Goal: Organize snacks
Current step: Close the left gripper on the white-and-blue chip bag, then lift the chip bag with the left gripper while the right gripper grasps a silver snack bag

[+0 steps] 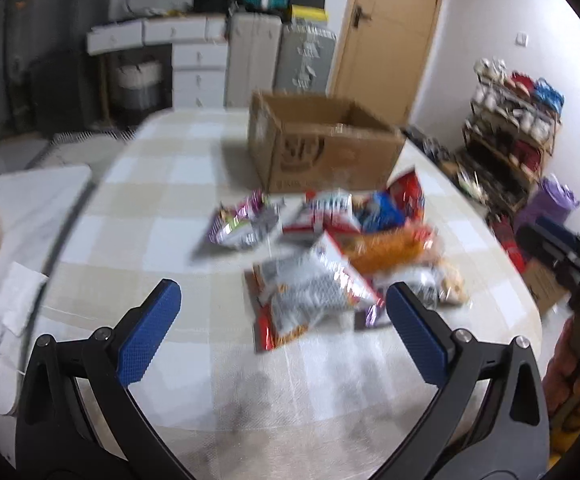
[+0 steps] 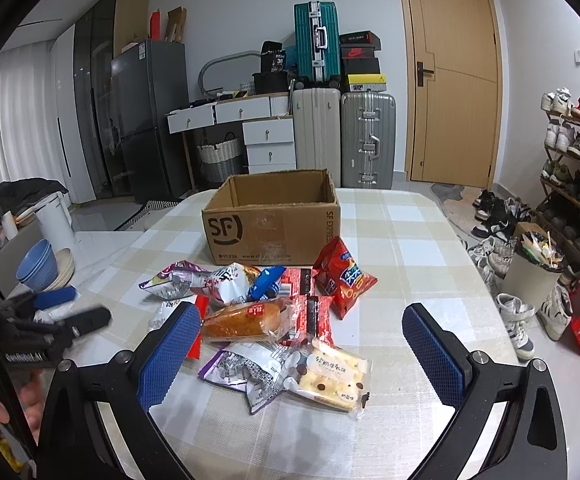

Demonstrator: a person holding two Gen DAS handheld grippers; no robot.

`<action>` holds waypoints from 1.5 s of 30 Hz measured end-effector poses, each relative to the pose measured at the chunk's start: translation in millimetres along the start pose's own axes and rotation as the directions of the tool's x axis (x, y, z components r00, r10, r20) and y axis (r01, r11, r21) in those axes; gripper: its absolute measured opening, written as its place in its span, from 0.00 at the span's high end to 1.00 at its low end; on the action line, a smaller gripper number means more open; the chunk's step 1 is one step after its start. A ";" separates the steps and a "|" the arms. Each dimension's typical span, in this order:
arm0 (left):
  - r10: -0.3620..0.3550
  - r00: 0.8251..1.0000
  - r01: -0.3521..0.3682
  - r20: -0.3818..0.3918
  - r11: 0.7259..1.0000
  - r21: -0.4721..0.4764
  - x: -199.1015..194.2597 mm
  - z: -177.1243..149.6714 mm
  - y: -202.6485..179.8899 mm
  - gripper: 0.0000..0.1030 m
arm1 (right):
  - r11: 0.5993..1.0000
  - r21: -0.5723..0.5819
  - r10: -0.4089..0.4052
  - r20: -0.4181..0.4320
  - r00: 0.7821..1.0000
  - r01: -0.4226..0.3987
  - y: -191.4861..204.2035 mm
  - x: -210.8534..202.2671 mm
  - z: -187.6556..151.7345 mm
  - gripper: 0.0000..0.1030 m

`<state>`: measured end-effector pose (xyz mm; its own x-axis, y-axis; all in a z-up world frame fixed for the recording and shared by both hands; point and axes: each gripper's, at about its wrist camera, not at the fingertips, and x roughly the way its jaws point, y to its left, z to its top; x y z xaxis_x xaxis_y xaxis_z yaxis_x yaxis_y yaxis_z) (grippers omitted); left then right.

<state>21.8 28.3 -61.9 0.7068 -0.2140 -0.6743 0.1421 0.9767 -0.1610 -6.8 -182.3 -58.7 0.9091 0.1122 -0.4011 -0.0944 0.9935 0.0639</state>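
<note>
In the right wrist view the right gripper (image 2: 302, 344), black-armed with blue textured pads, hangs above the table with its jaws spread wide and nothing between them; the left gripper (image 1: 283, 312), of the same make, is likewise spread wide and empty in its own blurred view. The heap of snack packets (image 2: 273, 316) lies on the oval table with its beige-and-white checked cloth (image 2: 402, 240), just ahead of both grippers at about twelve o'clock; behind it, farther toward twelve, stands the open brown cardboard box printed with black letters (image 2: 269, 236), its inside showing no packet. Within the heap, a clear-wrapped golden bread loaf (image 2: 241, 320) lies touching the right gripper's left pad in the picture; a red crinkled snack bag with a blue label (image 2: 340, 280) leans at one o'clock, near the box's front corner; a clear packet of pale cream biscuits with dark dots (image 2: 336, 376) lies nearest the camera; a purple-and-silver foil bag (image 2: 173, 278) sits at eleven o'clock. At nine o'clock of the right view, off the table, are stacked blue bowls (image 2: 37, 264); at three o'clock a wooden shoe rack full of shoes (image 2: 578, 168).
</note>
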 end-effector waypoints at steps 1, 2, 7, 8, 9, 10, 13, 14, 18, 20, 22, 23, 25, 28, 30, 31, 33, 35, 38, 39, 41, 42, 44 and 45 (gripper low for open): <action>-0.016 1.000 0.016 -0.020 1.000 -0.012 8.1 -0.6 3.5 0.01 | 1.000 -0.005 0.000 0.007 1.000 0.000 -0.8 3.2 0.2 0.00; -0.035 0.999 0.034 -0.028 0.999 -0.025 14.2 -0.6 6.1 0.01 | 1.000 -0.001 0.003 -0.010 1.000 -0.003 -1.5 6.4 -1.4 0.00; -0.110 0.986 0.097 -0.127 0.990 -0.100 53.6 6.4 9.8 0.01 | 0.999 -0.035 -0.016 -0.115 0.993 0.013 -7.3 29.0 -10.9 0.00; -0.128 0.980 0.109 -0.150 0.986 -0.127 64.1 7.5 10.3 0.01 | 1.000 -0.026 -0.011 -0.121 0.993 0.008 -9.1 31.3 -11.9 0.00; -0.141 0.976 0.117 -0.165 0.982 -0.145 73.1 8.6 10.4 0.01 | 1.000 -0.026 -0.011 -0.124 0.992 0.008 -11.5 33.5 -12.5 0.00; -0.142 0.974 0.116 -0.175 0.981 -0.153 78.9 9.8 9.7 0.01 | 1.000 -0.025 -0.012 -0.123 0.992 0.009 -13.6 35.6 -13.3 0.00; -0.160 0.969 0.125 -0.190 0.976 -0.181 100.4 12.7 8.6 0.01 | 1.000 0.011 0.003 -0.130 0.992 -0.001 -17.4 40.9 -16.1 0.00; -0.166 0.966 0.127 -0.199 0.973 -0.192 107.2 13.8 7.4 0.03 | 1.000 0.013 0.002 -0.135 0.991 0.000 -19.4 43.4 -17.3 0.00; -0.194 0.957 0.147 -0.218 0.965 -0.216 126.0 15.1 5.2 0.22 | 0.999 0.034 0.011 -0.176 0.984 -0.005 -23.7 53.0 -22.7 0.00; -0.205 0.956 0.156 -0.209 0.961 -0.230 128.5 15.4 6.8 0.25 | 0.999 0.041 0.014 -0.195 0.981 -0.006 -25.8 57.7 -25.0 0.00; -0.208 0.957 0.158 -0.201 0.958 -0.237 126.0 14.7 8.5 0.34 | 0.999 0.050 0.019 -0.206 0.978 -0.009 -27.7 61.3 -27.0 0.00; -0.218 0.957 0.169 -0.192 0.955 -0.243 124.3 13.9 10.8 0.38 | 0.998 0.057 0.024 -0.210 0.977 -0.012 -28.3 62.7 -27.7 0.00; -0.238 0.952 0.189 -0.192 0.952 -0.243 121.5 13.5 12.2 0.43 | 0.999 0.053 0.023 -0.210 0.977 -0.012 -29.9 65.4 -28.7 0.00; -0.217 0.956 0.178 -0.196 0.964 -0.200 116.8 12.0 8.2 0.45 | 0.998 0.057 0.027 -0.211 0.977 -0.015 -28.3 66.4 -29.2 0.00; -0.210 0.959 0.176 -0.189 0.968 -0.178 111.5 9.5 6.2 0.47 | 0.999 0.047 0.017 -0.208 0.978 -0.008 -28.7 66.2 -29.1 0.00; -0.212 0.960 0.179 -0.183 0.967 -0.181 110.0 8.7 6.6 0.47 | 0.998 0.055 0.022 -0.208 0.978 -0.010 -28.2 65.3 -28.9 0.00; -0.223 0.958 0.189 -0.179 0.964 -0.186 107.8 7.3 8.9 0.48 | 0.998 0.059 0.023 -0.203 0.979 -0.011 -27.6 63.6 -28.5 0.00; -0.230 0.957 0.197 -0.177 0.963 -0.187 104.7 6.6 11.3 0.48 | 0.998 0.059 0.021 -0.199 0.980 -0.010 -27.1 61.4 -27.9 0.00; -0.230 0.959 0.197 -0.166 0.961 -0.194 96.2 4.1 16.5 0.48 | 0.997 0.078 0.038 -0.193 0.980 -0.024 -27.1 55.6 -26.3 0.00; -0.231 0.960 0.199 -0.157 0.960 -0.198 91.9 2.9 18.6 0.48 | 0.997 0.079 0.040 -0.193 0.980 -0.025 -27.6 54.7 -25.5 0.00; -0.233 0.963 0.204 -0.138 0.958 -0.199 83.8 4.0 22.2 0.48 | 0.997 0.073 0.041 -0.194 0.980 -0.027 -28.4 53.7 -25.0 0.00; -0.233 0.964 0.205 -0.127 0.958 -0.201 77.8 3.9 24.5 0.48 | 0.997 0.073 0.051 -0.192 0.980 -0.038 -29.4 51.9 -24.5 0.00; -0.242 0.964 0.217 -0.106 0.955 -0.204 67.7 5.7 28.4 0.48 | 0.994 0.079 0.082 -0.183 0.980 -0.068 -30.6 48.2 -23.1 0.00; -0.245 0.965 0.222 -0.096 0.954 -0.203 63.1 6.5 29.7 0.48 | 0.994 0.073 0.098 -0.187 0.978 -0.085 -29.8 47.5 -23.0 0.00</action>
<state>75.1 43.9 -104.6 0.5801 -0.4477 -0.6805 0.1518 0.8802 -0.4497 29.8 -206.1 -100.7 0.8038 0.2105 -0.5565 -0.1417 0.9761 0.1646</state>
